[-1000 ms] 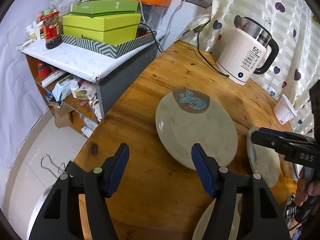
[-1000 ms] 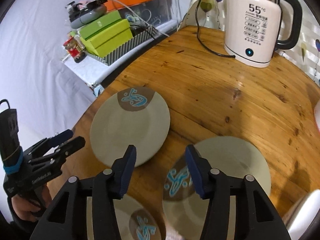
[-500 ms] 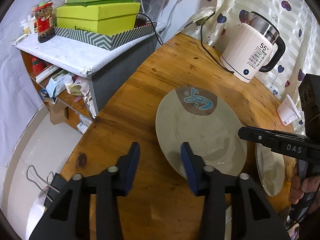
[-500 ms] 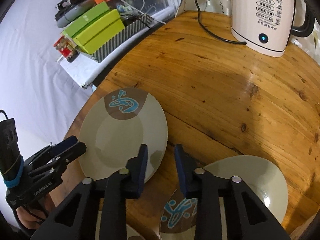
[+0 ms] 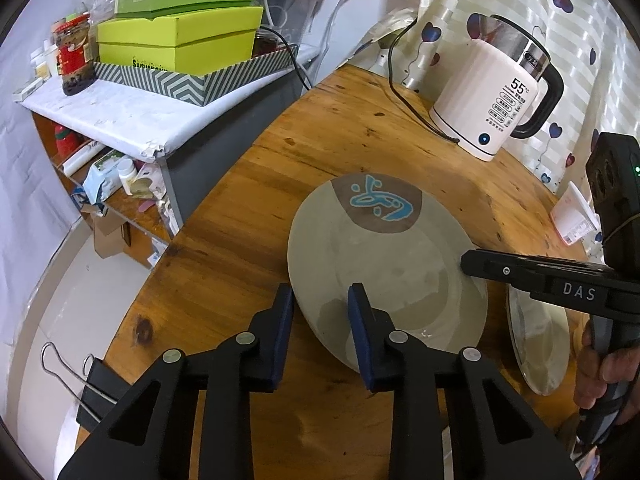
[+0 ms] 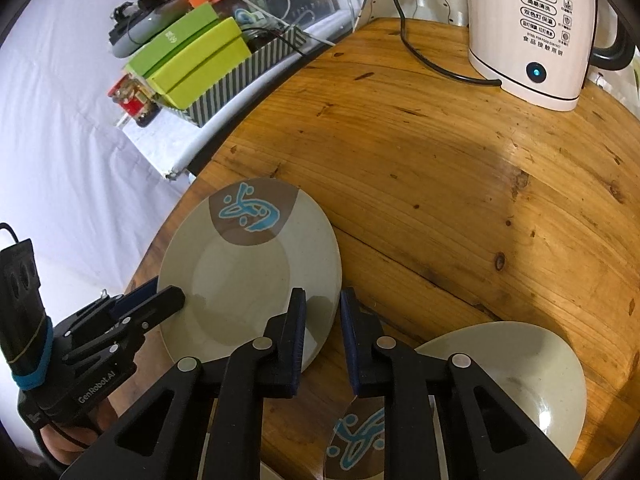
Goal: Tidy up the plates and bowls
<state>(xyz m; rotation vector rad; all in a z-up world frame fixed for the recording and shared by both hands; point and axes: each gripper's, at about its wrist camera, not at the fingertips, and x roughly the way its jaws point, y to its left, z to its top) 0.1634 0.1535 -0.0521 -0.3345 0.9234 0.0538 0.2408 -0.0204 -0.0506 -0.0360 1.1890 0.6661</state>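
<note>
A beige plate with a brown patch and a blue drawing lies flat on the round wooden table, near its edge. My left gripper straddles the plate's near-left rim, one finger outside it and one over the plate; its jaws are closing and a gap still shows. My right gripper straddles the opposite rim, its jaws narrow and closing, with the rim between them. Each gripper also shows in the other view: the right gripper and the left gripper. A second, similar plate lies to the right.
A white electric kettle stands at the table's far side, its black cord trailing across the wood. A low shelf with green boxes sits left of the table. A white cup lies at the right edge. A binder clip grips the table's near edge.
Both grippers have come down and forward onto the plate's opposite rims, and both sets of jaws have narrowed from wide open. The plate has not moved.
</note>
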